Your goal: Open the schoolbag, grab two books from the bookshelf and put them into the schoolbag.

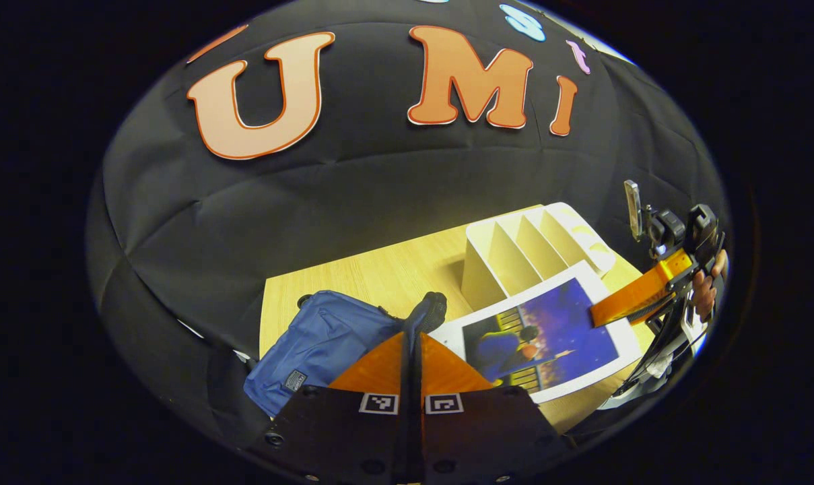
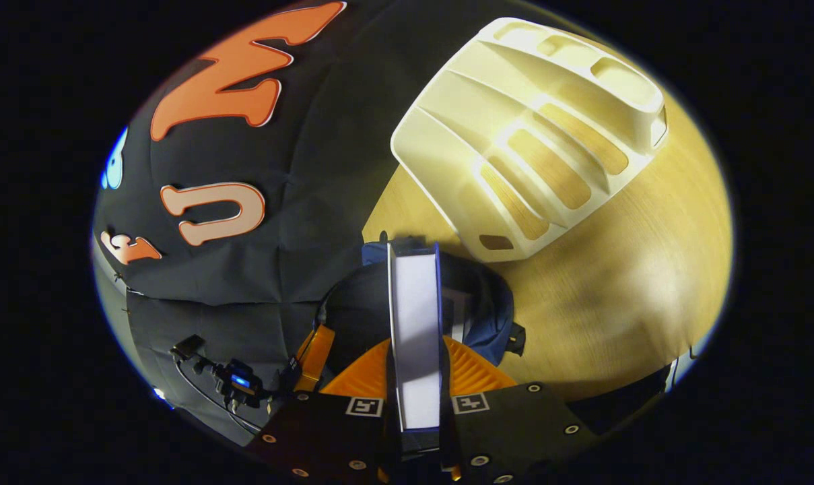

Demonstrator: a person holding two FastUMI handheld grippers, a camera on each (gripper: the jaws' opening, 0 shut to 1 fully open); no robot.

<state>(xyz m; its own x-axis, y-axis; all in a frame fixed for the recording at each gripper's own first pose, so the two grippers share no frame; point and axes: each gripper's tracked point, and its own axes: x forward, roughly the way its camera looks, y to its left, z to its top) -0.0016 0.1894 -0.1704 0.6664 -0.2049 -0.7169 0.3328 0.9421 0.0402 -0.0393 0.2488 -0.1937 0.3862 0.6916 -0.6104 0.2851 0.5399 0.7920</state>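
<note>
The blue schoolbag (image 1: pixel 319 340) lies on the wooden table (image 1: pixel 380 276), and my left gripper (image 1: pixel 412 333) is shut on a dark flap (image 1: pixel 432 308) at its mouth, lifting it. A book (image 1: pixel 541 333) with a blue and purple cover hangs over the table beside the bag, my right gripper (image 1: pixel 598 313) shut on its far edge. In the right gripper view the book (image 2: pixel 415 316) stands edge-on between my right gripper's (image 2: pixel 415 350) fingers, over the bag's dark open mouth (image 2: pixel 477 296). The left gripper (image 2: pixel 312 357) holds the bag's rim there. The white bookshelf (image 1: pixel 528 249) stands behind, its slots bare.
The bookshelf (image 2: pixel 534 135) with its slotted dividers sits on the table (image 2: pixel 622 269) just past the bag. A hand (image 1: pixel 706 289) holds the right gripper at the table's right edge. Black cloth walls close in behind the table.
</note>
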